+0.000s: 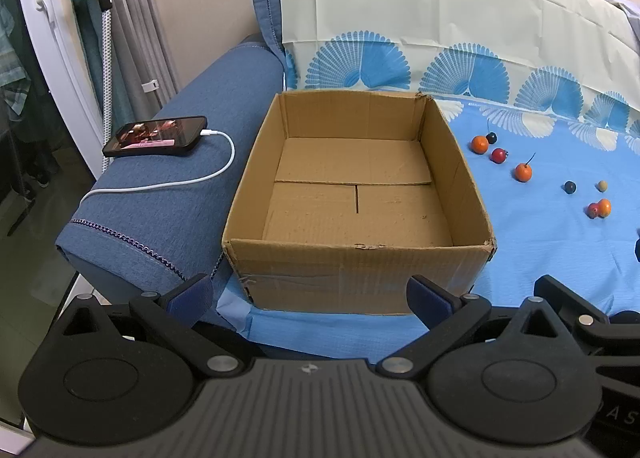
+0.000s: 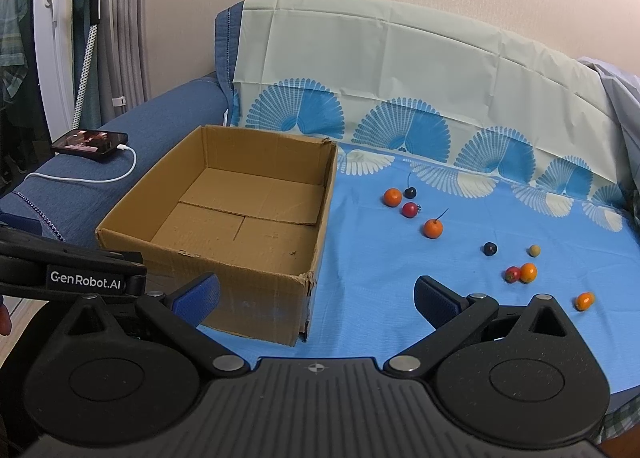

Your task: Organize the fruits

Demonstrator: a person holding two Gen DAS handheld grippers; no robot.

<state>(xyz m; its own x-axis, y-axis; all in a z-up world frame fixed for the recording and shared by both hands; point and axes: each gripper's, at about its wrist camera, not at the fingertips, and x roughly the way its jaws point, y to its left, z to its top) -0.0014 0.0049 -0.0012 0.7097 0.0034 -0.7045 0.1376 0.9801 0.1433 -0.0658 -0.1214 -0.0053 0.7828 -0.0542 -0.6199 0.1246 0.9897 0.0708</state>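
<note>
Empty cardboard box [image 1: 356, 201] beyond the left gripper [image 1: 310, 294] (fingers wide apart), small fruits [image 1: 523, 172] right of it.

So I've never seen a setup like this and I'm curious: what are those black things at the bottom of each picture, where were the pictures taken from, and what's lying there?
They are two handheld grippers, one in each of a person's hands, each with a camera looking along its two blue-padded fingers. One picture is from the left gripper, facing an empty cardboard box. The other is from the right gripper, facing the small fruits scattered on a blue cloth beside the box. A phone charges on the sofa arm. Both grippers are open and hold nothing.
</note>
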